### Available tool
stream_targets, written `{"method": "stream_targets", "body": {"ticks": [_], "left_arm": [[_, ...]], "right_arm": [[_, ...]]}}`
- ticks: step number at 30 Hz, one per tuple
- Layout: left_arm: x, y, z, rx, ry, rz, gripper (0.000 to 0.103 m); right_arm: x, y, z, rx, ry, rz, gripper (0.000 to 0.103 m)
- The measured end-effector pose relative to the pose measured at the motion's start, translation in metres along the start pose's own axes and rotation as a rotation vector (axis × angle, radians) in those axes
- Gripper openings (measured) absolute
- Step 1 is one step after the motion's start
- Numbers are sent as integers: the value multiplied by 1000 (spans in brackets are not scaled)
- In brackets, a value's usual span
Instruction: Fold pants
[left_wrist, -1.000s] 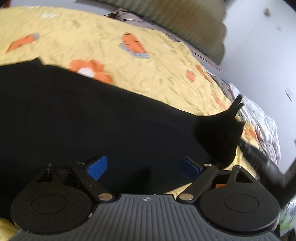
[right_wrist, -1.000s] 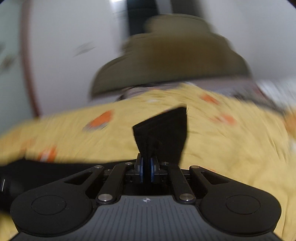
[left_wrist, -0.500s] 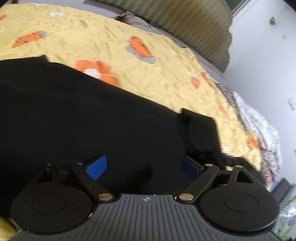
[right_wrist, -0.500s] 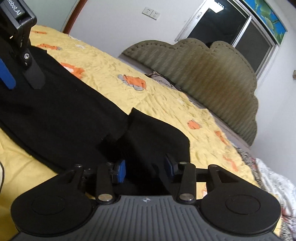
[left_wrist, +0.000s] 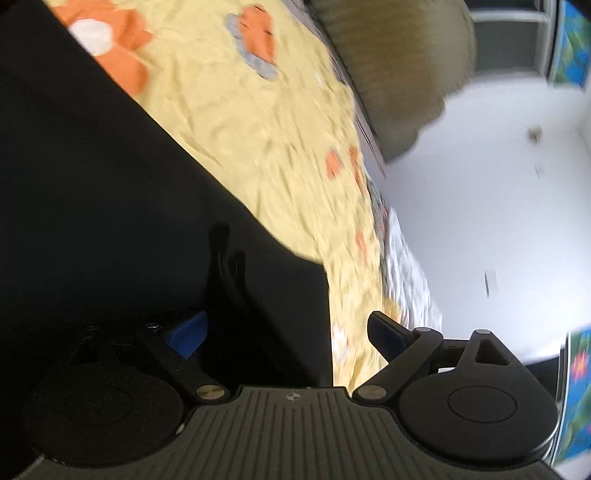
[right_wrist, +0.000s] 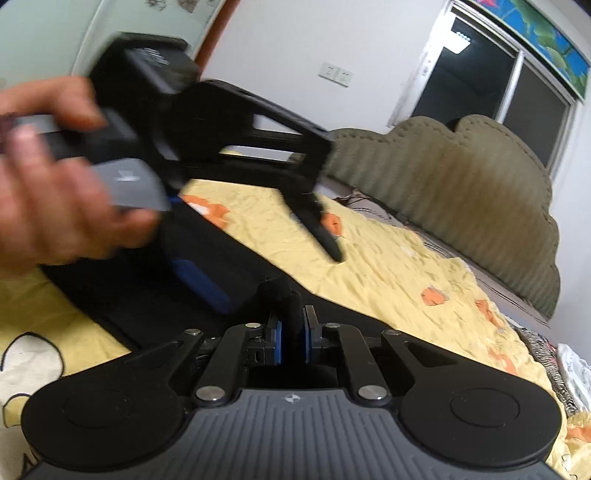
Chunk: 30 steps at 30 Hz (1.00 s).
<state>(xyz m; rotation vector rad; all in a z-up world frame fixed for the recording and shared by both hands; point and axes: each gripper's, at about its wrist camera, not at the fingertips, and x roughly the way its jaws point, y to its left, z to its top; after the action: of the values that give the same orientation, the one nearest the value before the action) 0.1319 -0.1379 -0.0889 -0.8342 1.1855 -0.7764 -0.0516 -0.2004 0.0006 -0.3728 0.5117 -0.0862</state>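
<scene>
Black pants lie spread on the yellow flowered bedsheet. My left gripper is open wide and tilted. It hangs low over the pants' right edge, with one blue pad over the cloth and the other over the sheet. In the right wrist view a hand carries that left gripper just above the pants. My right gripper is closing, its blue pads pinching a raised fold of the black cloth.
An olive padded headboard runs along the far side of the bed. A black-and-white patterned blanket lies at the bed's right edge. White wall and a window stand behind.
The right gripper let go of the lifted pants corner, opened over the laid cloth, then closed on a fold. The left gripper rolled and came down toward the pants' edge beside the right gripper.
</scene>
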Motion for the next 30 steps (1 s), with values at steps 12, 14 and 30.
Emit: {"method": "stream_targets", "body": {"ticks": [12, 14, 30], "left_arm": [[-14, -10, 5, 157, -64, 150, 5], [-33, -23, 2, 286, -136, 249, 4], [-119, -20, 17, 492, -407, 781, 60]], "right_arm": [[4, 20, 20, -8, -9, 72, 10], [6, 28, 27, -7, -21, 110, 10], [14, 35, 57, 148, -44, 434, 12]]}}
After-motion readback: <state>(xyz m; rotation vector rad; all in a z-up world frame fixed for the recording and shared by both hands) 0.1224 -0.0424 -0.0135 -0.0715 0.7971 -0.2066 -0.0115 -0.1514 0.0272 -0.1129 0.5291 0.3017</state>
